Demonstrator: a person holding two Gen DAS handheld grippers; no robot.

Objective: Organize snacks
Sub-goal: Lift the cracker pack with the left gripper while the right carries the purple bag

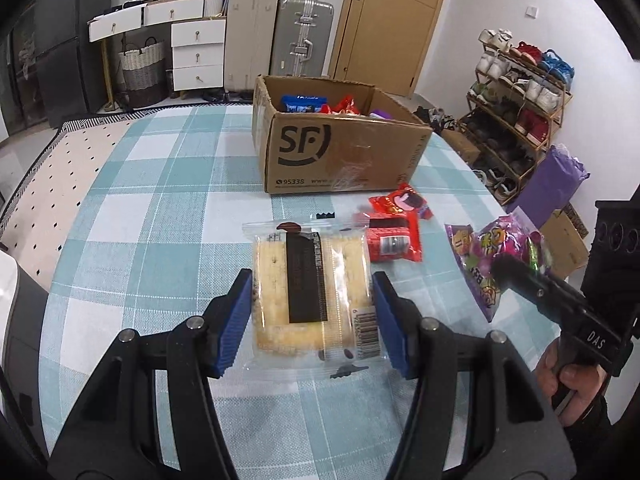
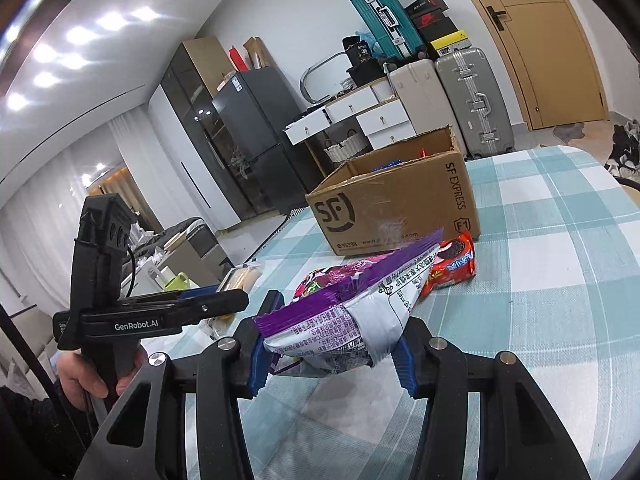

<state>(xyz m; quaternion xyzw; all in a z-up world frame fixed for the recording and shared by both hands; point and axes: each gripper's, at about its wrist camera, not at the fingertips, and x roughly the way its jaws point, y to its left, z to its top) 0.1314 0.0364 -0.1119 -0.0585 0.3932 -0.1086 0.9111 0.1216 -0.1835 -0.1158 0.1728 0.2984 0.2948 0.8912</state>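
Note:
My left gripper [image 1: 312,308] has its blue pads on both sides of a clear-wrapped cake packet [image 1: 310,286] lying on the checked tablecloth, and looks closed on it. My right gripper [image 2: 332,344] is shut on a purple snack bag [image 2: 344,312], lifted off the table; the bag also shows in the left wrist view [image 1: 492,260]. Red cookie packets [image 1: 394,226] lie between the two, also in the right wrist view [image 2: 452,266]. An open SF cardboard box [image 1: 336,148] holding several snacks stands behind them; it also shows in the right wrist view [image 2: 396,208].
The table [image 1: 160,208] has a blue-white checked cloth. A shoe rack [image 1: 516,108] and purple bag [image 1: 552,184] stand right of the table. Suitcases [image 1: 302,36], drawers [image 1: 196,56] and a door are behind. The table's left edge is near a patterned rug.

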